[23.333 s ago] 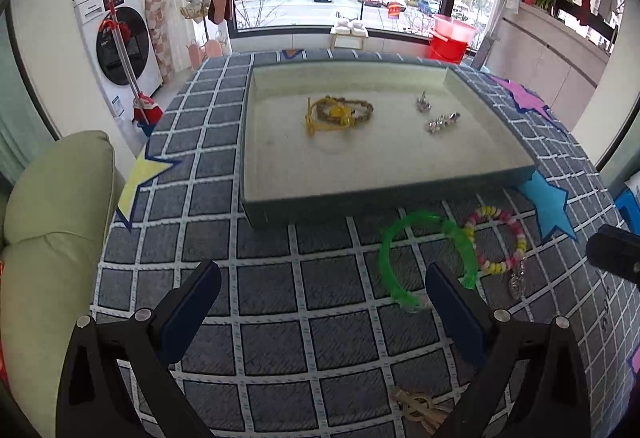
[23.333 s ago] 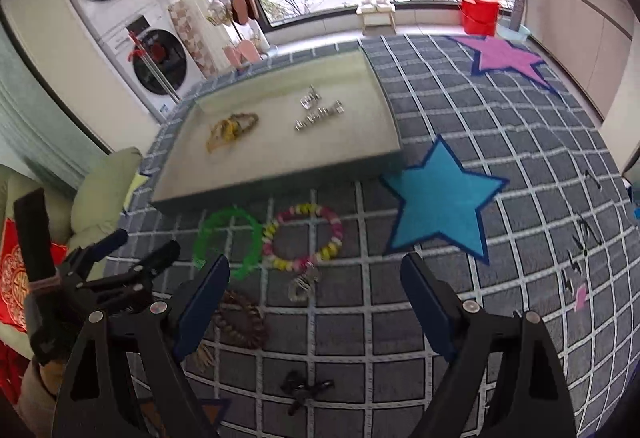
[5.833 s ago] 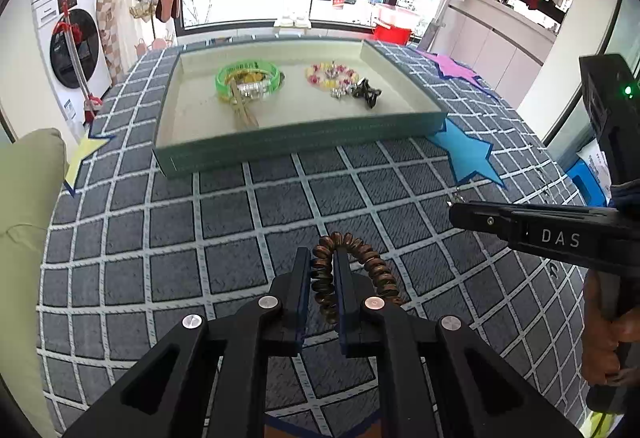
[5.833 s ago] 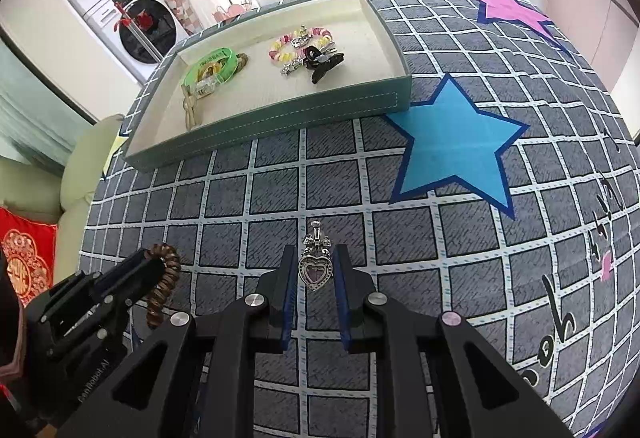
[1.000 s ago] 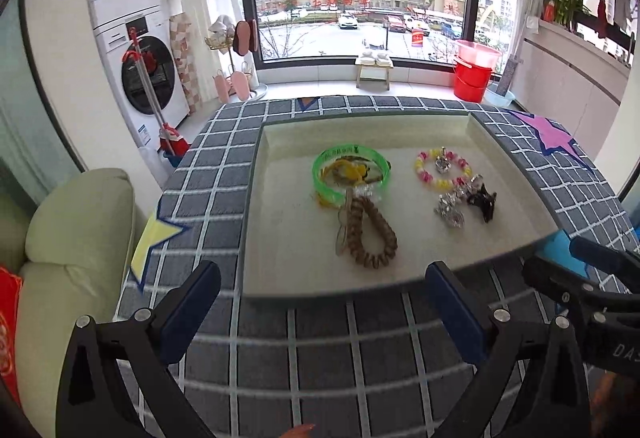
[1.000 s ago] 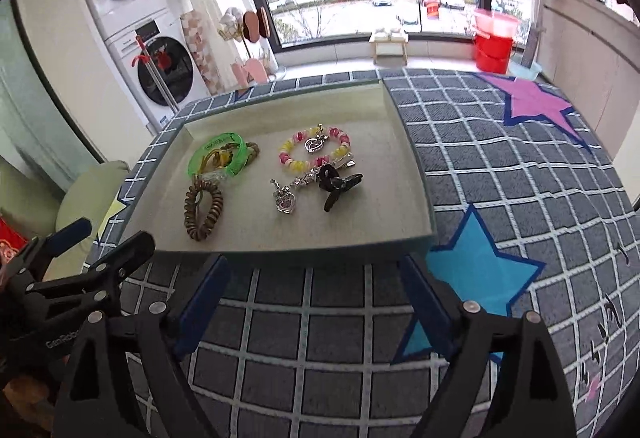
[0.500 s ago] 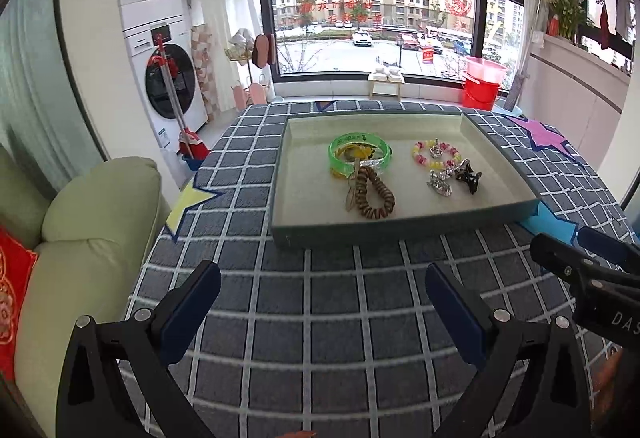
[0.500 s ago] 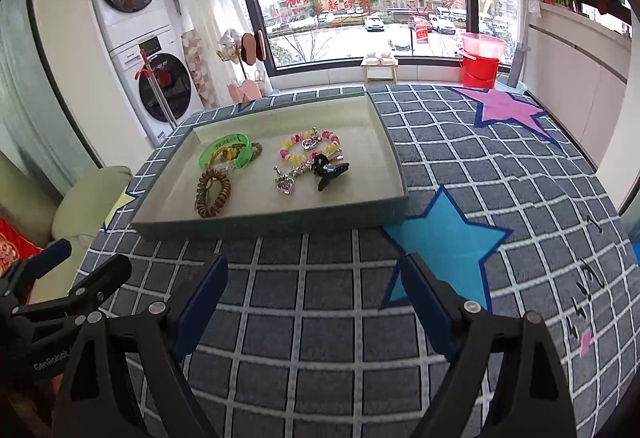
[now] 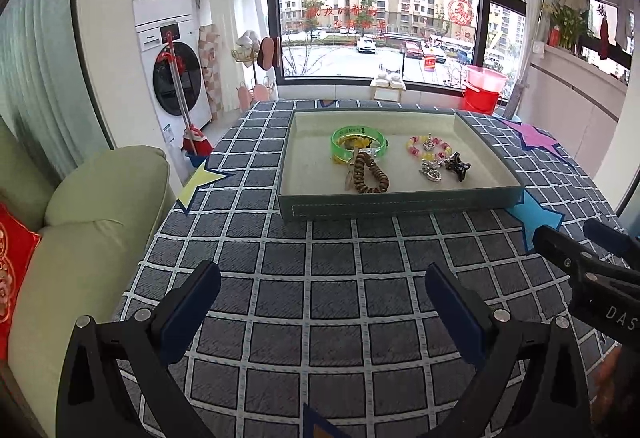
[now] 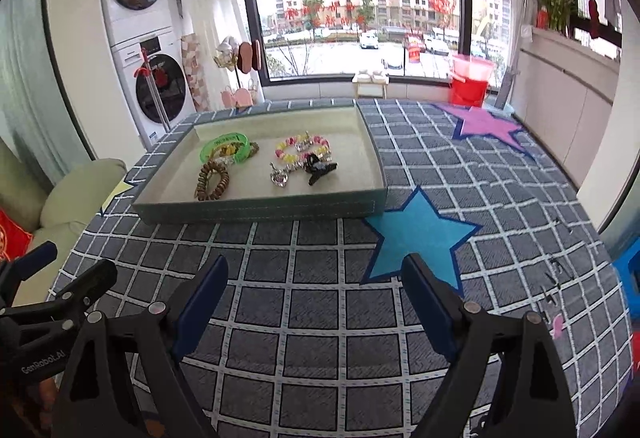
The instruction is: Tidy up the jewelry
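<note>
Jewelry is gathered in the tray (image 9: 400, 204) at the far half of the table: a green bangle (image 9: 359, 142), a brown bead bracelet (image 9: 370, 178) just in front of it, a pastel bead bracelet (image 9: 428, 148) to the right, a silver heart charm (image 9: 431, 172) and a black hair clip (image 9: 457, 166). The pieces lie close together, some touching. Nothing is seen between the tray and either gripper; only bare cloth lies there.

The left gripper (image 9: 324, 302) is held over the near cloth with its jaws wide apart and empty. The right gripper (image 10: 316, 292) is likewise spread wide with nothing between its pads.

The table is covered by a grey checked cloth (image 9: 320, 258) printed with stars. A window, stacked washing machines (image 9: 168, 50), a red bucket (image 9: 482, 88) and a green sofa (image 9: 80, 238) are seen around it.

A yellow star (image 9: 200, 180) and a red cushion (image 9: 12, 270) are shown best in the left view, where the right gripper enters at the right edge. A blue star (image 10: 418, 234) and a pink star (image 10: 486, 126) are shown whole only in the right view, where the left gripper enters at the lower left.
</note>
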Demonstrator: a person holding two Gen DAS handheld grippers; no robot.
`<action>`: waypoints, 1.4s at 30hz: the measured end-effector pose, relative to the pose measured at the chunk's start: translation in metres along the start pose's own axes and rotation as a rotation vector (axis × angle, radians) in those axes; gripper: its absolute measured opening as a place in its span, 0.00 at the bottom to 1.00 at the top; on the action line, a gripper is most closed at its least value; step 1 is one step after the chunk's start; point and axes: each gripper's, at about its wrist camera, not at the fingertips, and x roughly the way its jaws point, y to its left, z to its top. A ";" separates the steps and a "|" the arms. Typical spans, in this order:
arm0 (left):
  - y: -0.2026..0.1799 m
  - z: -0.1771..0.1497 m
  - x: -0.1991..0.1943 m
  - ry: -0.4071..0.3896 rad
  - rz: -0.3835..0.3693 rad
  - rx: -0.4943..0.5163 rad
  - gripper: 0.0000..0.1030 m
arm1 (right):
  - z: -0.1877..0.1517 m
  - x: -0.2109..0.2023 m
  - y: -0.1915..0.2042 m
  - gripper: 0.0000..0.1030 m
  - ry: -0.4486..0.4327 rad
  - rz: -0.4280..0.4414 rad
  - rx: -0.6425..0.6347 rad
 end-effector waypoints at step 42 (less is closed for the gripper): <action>-0.001 0.013 -0.020 -0.074 0.008 -0.002 1.00 | 0.015 -0.022 0.011 0.88 -0.089 0.003 -0.035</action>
